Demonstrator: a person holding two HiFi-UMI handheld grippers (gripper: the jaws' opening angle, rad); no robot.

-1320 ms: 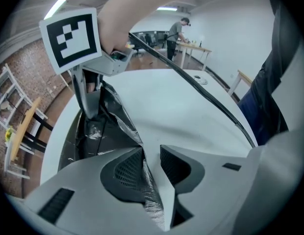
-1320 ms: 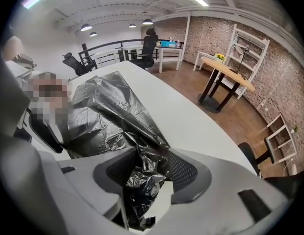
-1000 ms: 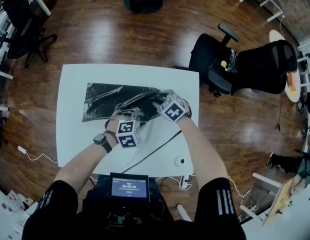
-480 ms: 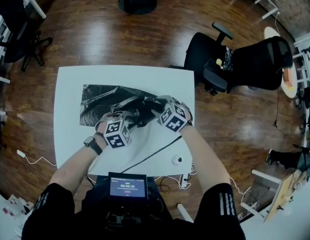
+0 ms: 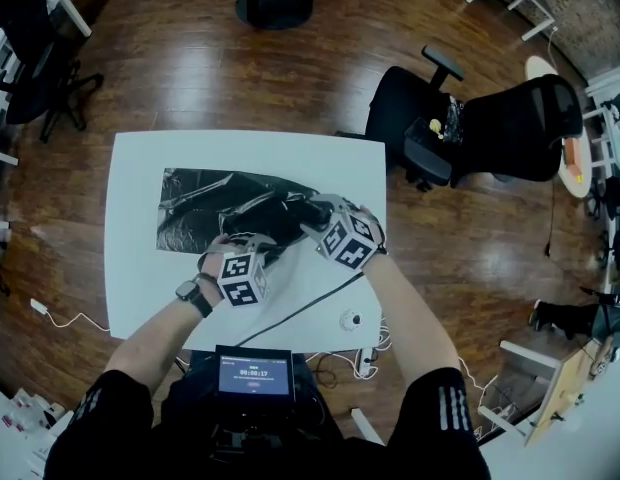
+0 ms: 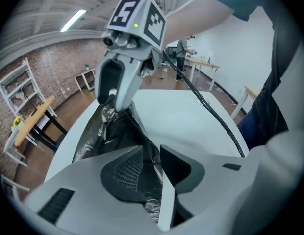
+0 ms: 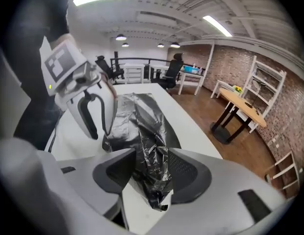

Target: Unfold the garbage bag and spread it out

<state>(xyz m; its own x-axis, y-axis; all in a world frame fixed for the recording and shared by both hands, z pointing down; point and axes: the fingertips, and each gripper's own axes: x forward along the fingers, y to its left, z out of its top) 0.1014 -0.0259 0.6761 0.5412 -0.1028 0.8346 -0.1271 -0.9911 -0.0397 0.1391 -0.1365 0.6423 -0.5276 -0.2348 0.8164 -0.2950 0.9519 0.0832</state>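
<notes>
The black garbage bag (image 5: 225,206) lies crinkled and partly spread on the white table (image 5: 140,158), its left part flat and its right end bunched. My left gripper (image 5: 256,249) grips the bag's near edge; in the left gripper view the film (image 6: 151,180) is pinched between the dark pads (image 6: 126,169). My right gripper (image 5: 314,214) holds the bunched right end, and a twisted strip of bag (image 7: 151,173) hangs between its jaws. Each gripper sees the other: the right gripper (image 6: 115,107) stands over the bag, and the left gripper (image 7: 104,133) sits at the bag's edge.
A black cable (image 5: 302,307) runs across the near right of the table beside a small round white object (image 5: 352,320). Black office chairs (image 5: 490,128) stand to the right on the wood floor. A small screen (image 5: 256,373) sits at the person's chest.
The right gripper has risen slightly and rolled, taking the bunched bag end with it. The left gripper has shifted a little along the bag's near edge.
</notes>
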